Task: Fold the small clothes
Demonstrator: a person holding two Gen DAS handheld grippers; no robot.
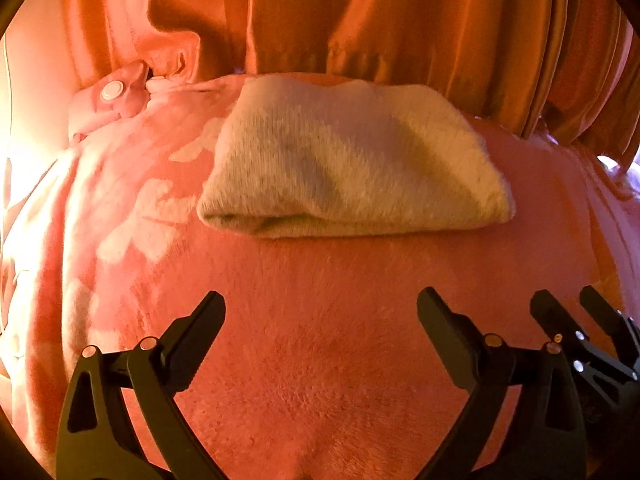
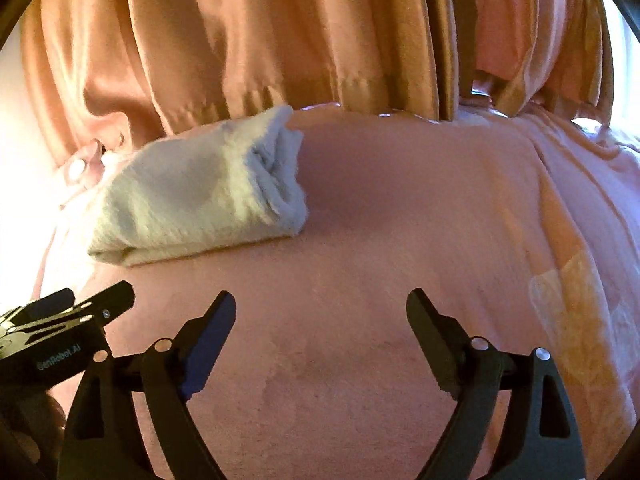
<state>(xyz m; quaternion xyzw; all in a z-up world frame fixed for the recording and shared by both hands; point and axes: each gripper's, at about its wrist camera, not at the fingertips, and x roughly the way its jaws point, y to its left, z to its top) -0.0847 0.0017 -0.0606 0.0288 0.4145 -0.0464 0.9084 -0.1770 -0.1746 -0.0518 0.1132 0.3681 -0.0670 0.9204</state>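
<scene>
The white sock (image 1: 352, 160) lies folded into a short, thick bundle toward the far edge of the bed (image 1: 320, 360), just in front of the hanging orange curtain (image 1: 400, 20). It rests on a pink fleece blanket that covers the bed, with bare pink blanket all around it. From the right wrist view its right end shows stacked layers (image 2: 280, 176), so it looks doubled over at least once, and it sits flat rather than springing open, probably because the knit is soft and heavy enough to stay where it was laid.

Both tools hang back from it, over the near part of the bed. The left tool (image 1: 320, 308) has its jaws spread wide with nothing between them but blanket; the right tool (image 2: 320, 308) stands wide and empty too. Neither touches the sock. The two sit side by side, each catching the other at the edge of its view, which suits a pair that works one garment together.

Beside the sock, toward the far left corner, a pink patterned garment with a pale snap button (image 1: 113, 90) lies spread or rumpled. I judge that the sock's fold is done, and that this piece may be the next one to take up.
</scene>
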